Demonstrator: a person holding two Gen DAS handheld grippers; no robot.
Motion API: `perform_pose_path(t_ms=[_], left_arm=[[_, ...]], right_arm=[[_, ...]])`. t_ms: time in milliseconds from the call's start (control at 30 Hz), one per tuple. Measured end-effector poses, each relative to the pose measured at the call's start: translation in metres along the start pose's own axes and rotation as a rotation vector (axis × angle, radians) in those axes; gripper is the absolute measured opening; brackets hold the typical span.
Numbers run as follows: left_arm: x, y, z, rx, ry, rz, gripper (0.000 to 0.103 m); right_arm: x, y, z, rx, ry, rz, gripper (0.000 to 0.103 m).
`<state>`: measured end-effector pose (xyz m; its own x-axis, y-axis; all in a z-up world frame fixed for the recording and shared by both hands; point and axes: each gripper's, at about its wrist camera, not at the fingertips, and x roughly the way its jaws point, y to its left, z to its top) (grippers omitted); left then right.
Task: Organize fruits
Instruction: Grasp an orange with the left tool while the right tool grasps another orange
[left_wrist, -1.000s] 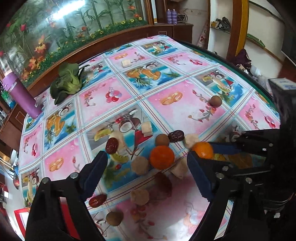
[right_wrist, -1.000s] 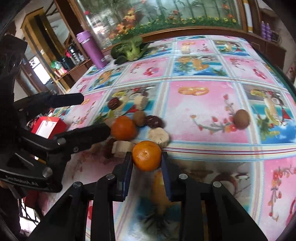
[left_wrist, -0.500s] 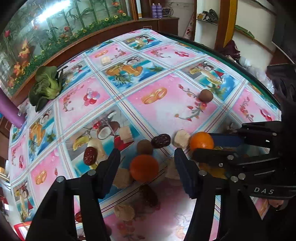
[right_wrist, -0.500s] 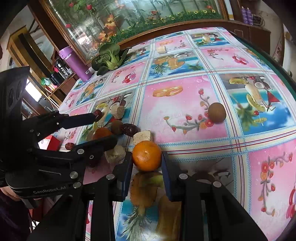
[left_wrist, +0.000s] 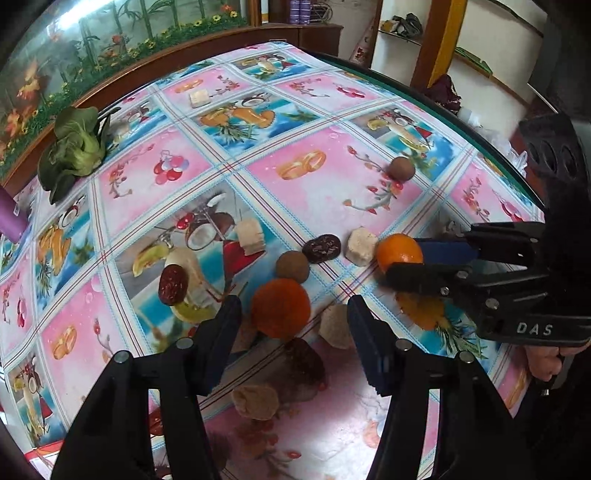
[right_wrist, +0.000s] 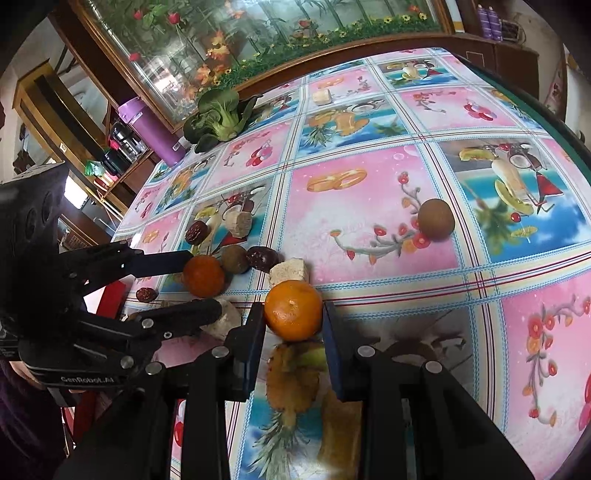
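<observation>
On tabletop (left_wrist: 325, 110) w/ pink-and-blue fruit-print cloth, near edge:
- Right claw (right_wrist: 293, 334): clenched on round bright-orange mandarin (right_wrist: 293, 309), fruit pinched btwn both blue pads at the tips, resting on or just above cloth; can't tell which.
- Left claw (left_wrist: 293, 325): released, jaws wide; darker round orange mandarin (left_wrist: 280, 308) sits btwn the tips, closer to the claw's left finger; contact unclear.
- Cluster just beyond: round brown fruit (left_wrist: 292, 264), wrinkled dark-red date (left_wrist: 322, 248), pale beige cube (left_wrist: 360, 246), in a row, close together.
- Second dark-red date (left_wrist: 172, 284) + pale cube (left_wrist: 250, 236) further left.
- Lone round brown fruit (right_wrist: 436, 218) well apart, on pink square.
- Far edge: green leafy bok choy (right_wrist: 218, 118), purple cylindrical bottle (right_wrist: 151, 129).
</observation>
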<state>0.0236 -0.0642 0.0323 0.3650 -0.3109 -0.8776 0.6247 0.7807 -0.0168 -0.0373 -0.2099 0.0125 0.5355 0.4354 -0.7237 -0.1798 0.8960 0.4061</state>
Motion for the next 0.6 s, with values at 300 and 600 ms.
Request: perform_pose_path(t_ms=[300,600], left_arm=[[0.006,-0.0018,0.0069,-0.002,0.001,0.013,0.06],[0.0025,-0.0057,0.0031,0.063,0.041,0.059,0.039]], right_arm=[[0.0011,0.0012,0.0002,-0.002,0.002,0.008,0.03],[0.0013,0.0013,0.0007,0.007,0.003,0.014,0.03]])
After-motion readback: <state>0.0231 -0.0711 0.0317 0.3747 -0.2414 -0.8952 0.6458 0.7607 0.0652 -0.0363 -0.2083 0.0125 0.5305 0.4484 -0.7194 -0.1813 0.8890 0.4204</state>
